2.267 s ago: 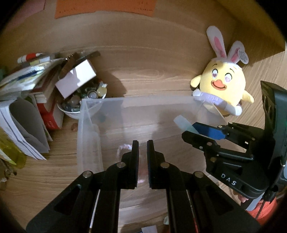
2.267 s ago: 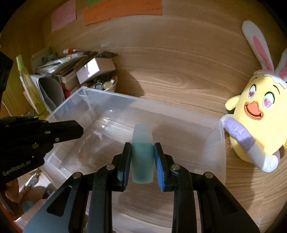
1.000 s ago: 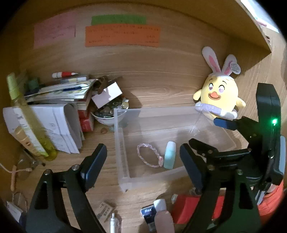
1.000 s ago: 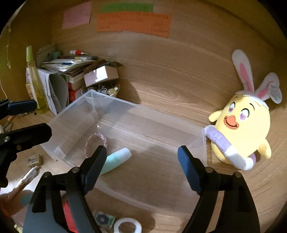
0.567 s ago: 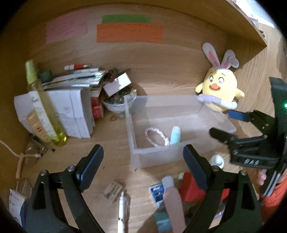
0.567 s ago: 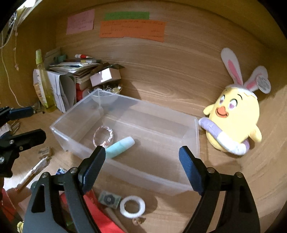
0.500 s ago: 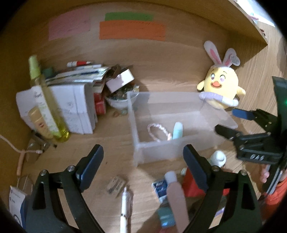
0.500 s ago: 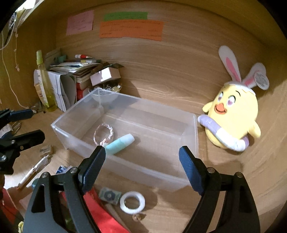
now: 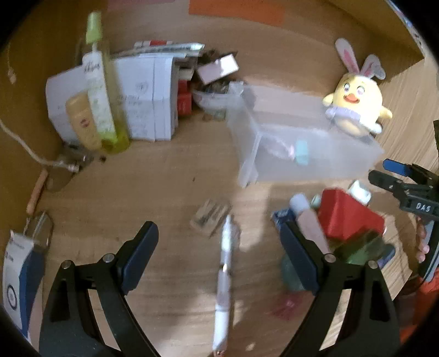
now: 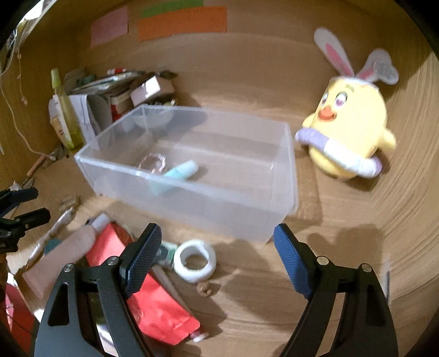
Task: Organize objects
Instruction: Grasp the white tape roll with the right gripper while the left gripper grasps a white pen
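Wooden desk [image 10: 343, 261] with a wooden back panel carrying coloured paper notes [image 10: 182, 23]. Clear bin [image 10: 192, 175] stands mid-desk, open-topped; inside it lie 1 teal tube [image 10: 175, 174] and 1 pink ring [image 10: 153, 163], touching or nearly so. Plush chick [image 10: 348, 129] with rabbit ears sits upright to the right of the bin, just beside its far right corner. Stack of books and papers [image 9: 148, 93] stands far left, with a yellow-green bottle [image 9: 100, 90] upright in front of it and a bowl [image 9: 210, 98] of small items between the stack and the bin. Near the bin's front wall, loose on the desk: red pouch [image 10: 153, 296], pink tube [image 10: 60, 258] lying across the pouch's left side, white tape roll [image 10: 195, 259] to the pouch's right, pen [image 9: 223, 277], small clip box [image 9: 210, 217] just beyond the pen's tip. Left gripper [image 9: 219, 258]: jaws wide apart, nothing between the pads, the pen on the desk below the gap. Right gripper [image 10: 216, 261]: jaws wide apart, nothing gripped, the tape roll on the desk below the gap, nearer the left pad. Both views are motion-blurred; labels unreadable.
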Motion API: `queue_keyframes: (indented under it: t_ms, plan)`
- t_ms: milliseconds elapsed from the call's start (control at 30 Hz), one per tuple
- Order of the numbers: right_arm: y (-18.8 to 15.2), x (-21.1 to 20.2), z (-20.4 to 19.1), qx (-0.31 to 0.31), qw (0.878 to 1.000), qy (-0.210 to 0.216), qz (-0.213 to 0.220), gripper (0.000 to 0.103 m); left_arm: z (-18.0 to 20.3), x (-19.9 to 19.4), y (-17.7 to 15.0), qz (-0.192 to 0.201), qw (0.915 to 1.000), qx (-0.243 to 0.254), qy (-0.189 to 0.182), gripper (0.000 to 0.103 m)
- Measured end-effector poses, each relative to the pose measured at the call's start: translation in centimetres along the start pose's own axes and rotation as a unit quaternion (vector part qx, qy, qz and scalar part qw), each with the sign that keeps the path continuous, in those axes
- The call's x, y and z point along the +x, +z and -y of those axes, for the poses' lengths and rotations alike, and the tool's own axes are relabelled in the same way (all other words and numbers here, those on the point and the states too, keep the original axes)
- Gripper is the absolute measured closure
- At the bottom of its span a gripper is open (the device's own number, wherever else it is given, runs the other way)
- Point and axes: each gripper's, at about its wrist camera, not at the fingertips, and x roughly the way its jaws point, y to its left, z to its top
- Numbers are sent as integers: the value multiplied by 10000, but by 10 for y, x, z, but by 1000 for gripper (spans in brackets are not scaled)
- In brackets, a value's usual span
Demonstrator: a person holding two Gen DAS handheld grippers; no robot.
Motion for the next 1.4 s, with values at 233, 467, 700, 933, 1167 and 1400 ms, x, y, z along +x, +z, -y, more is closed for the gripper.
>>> queue_keyframes:
  t_ms: [233, 467, 700, 933, 1167, 1400]
  plan:
    - [-17, 8, 3, 136, 9994, 243, -183, 22, -7, 5, -20, -178, 9998, -87, 19, 15]
    - [-23, 11, -1, 34, 9988, 290, -382, 41, 0, 3, -28, -165, 9998, 121, 9, 38]
    - [-22, 23, -6, 18, 9975, 442, -560, 55, 0, 11, -27, -314, 9994, 128, -47, 59]
    - [-19, 30, -11, 10, 9968, 484, -637, 64, -3, 15, -22, -259, 9996, 138, -49, 64]
    - [-23, 30, -14, 78, 9984, 270, -493, 67, 1, 20, -19, -203, 9996, 214, 30, 89]
    - [-21, 21, -4, 96, 9984, 423, -358, 68, 0, 11, -18, -101, 9999, 34, -74, 90]
